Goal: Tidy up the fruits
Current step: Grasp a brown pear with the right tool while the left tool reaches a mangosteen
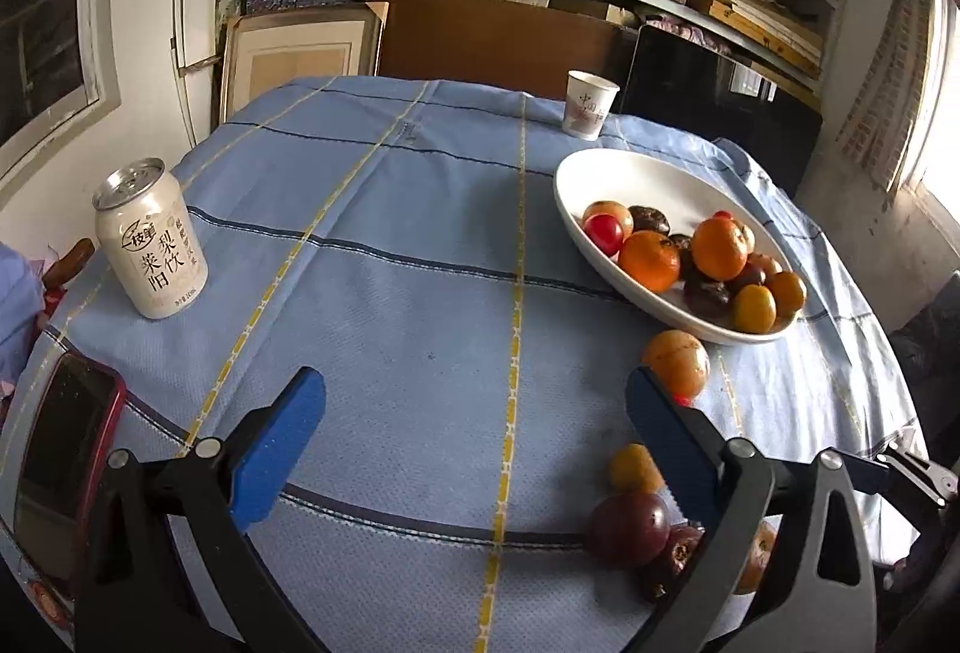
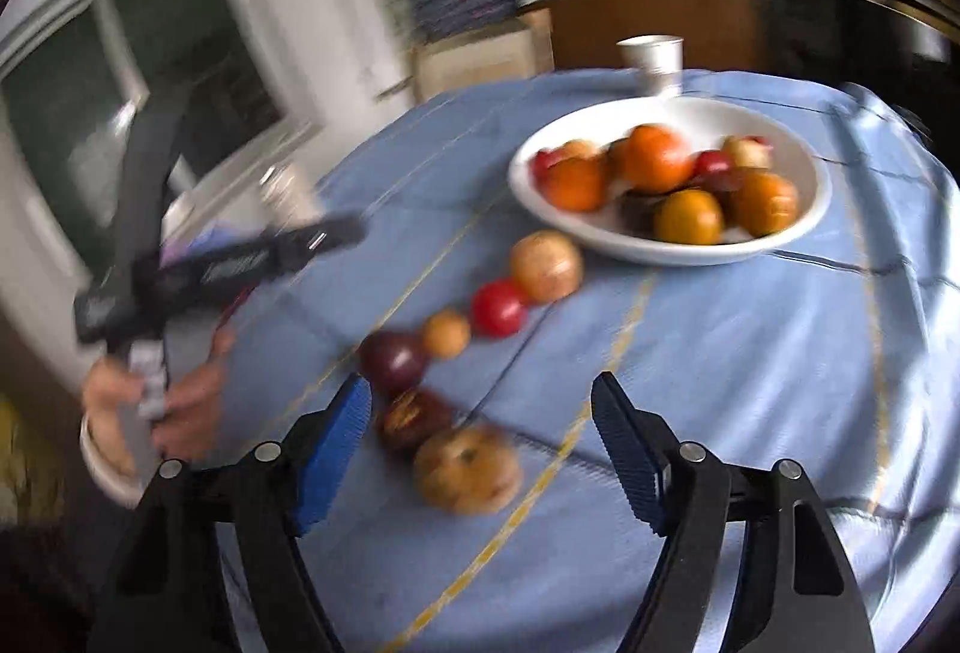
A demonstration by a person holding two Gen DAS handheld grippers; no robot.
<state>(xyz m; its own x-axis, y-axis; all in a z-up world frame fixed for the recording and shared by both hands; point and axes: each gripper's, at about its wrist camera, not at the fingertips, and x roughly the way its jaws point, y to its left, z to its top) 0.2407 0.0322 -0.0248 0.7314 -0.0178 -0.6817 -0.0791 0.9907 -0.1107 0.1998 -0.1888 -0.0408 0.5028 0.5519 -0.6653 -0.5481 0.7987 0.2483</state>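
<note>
While six fruits lie in a loose diagonal row on the blue tablecloth (image 2: 750,341), running from the near left toward the white bowl (image 2: 804,227) at the far right, neither tool holds anything. The right gripper (image 2: 480,431) hangs with its jaws apart over the near end of the row, the speckled tan fruit (image 2: 467,468) just below and between its blue pads and untouched. The left gripper (image 1: 474,413) is likewise spread wide over bare cloth, the row off to its right.

The step in hand looks like lining fruit up out of the bowl (or the reverse; I cannot tell which). Next, one gripper would need to drop over a single fruit and close gently, since round fruit rolls.

The right view is smeared by motion, so fruit kinds are uncertain. In the left view its right finger (image 1: 672,425) hides part of the row, and the red cherry-sized fruit (image 2: 499,308) barely shows.
</note>
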